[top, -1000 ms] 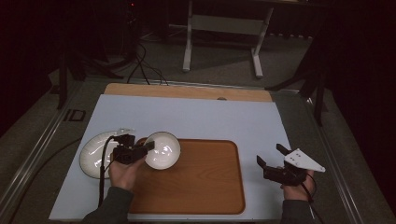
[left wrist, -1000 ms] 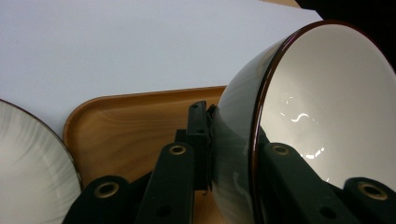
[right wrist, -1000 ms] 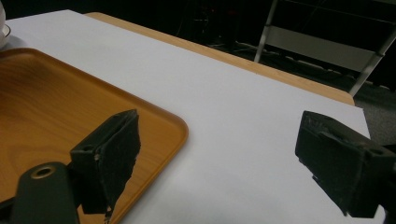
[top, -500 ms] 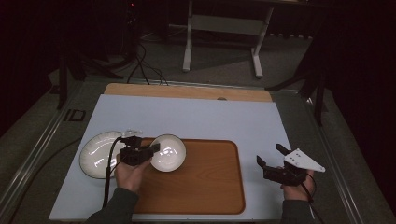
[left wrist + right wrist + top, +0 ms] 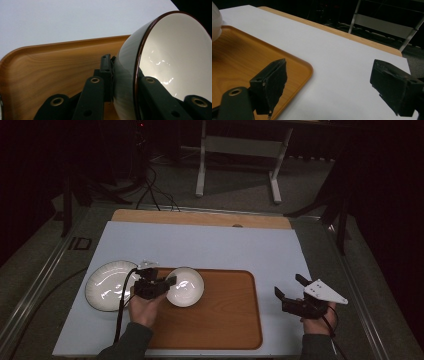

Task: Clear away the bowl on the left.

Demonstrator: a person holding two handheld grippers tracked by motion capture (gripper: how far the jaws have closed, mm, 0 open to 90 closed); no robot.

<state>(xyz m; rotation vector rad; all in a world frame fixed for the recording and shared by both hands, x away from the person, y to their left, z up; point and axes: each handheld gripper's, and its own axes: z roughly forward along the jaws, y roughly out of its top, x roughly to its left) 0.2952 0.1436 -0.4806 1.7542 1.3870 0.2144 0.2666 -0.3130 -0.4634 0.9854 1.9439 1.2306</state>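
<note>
Now we see left gripper point(image 5: 167, 282) clamping bowl point(image 5: 186, 286) by near rim, one jaw inside, one outside; bowl tilted over tray point(image 5: 225, 320) left end, beside plate point(image 5: 106, 286). Right gripper point(image 5: 289, 287) wide apart, holding nothing.

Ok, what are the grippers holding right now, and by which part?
The left gripper clamps the white bowl by its rim, one jaw inside and one outside. The right gripper is open and holds nothing.

Left gripper point(image 5: 167, 282) is gripping the white bowl point(image 5: 185, 286) over the wooden tray's point(image 5: 225, 315) left end, plate point(image 5: 107, 285) lying beside, right gripper point(image 5: 290, 287) hovering open.
</note>
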